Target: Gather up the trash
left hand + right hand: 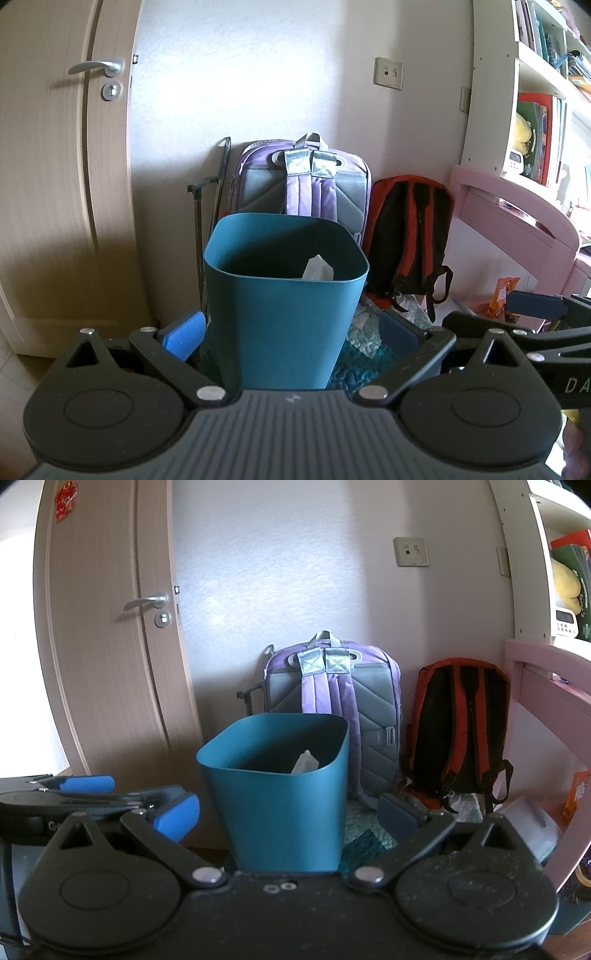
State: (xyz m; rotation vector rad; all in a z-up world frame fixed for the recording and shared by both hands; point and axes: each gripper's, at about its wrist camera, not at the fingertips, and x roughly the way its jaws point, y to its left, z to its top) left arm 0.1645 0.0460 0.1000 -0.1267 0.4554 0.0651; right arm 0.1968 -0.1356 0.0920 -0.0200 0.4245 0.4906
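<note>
A teal trash bin (pixel 284 314) stands on the floor straight ahead, also in the right wrist view (pixel 284 805). A white crumpled tissue (pixel 317 268) pokes up inside it, seen too in the right wrist view (pixel 304 763). My left gripper (pixel 291 332) is open and empty, its blue pads either side of the bin's front. My right gripper (pixel 288 814) is open and empty, likewise facing the bin. The right gripper's finger shows at the right of the left view (pixel 535 306); the left gripper shows at the left of the right view (pixel 88 786).
A purple backpack (pixel 303 177) and a red-black backpack (pixel 410 236) lean on the wall behind the bin. Crumpled clear wrapping (pixel 369 325) lies beside the bin on a teal mat. A door (pixel 62 184) is left, a pink desk and bookshelf (pixel 517 206) right, with an orange packet (pixel 502 295) below.
</note>
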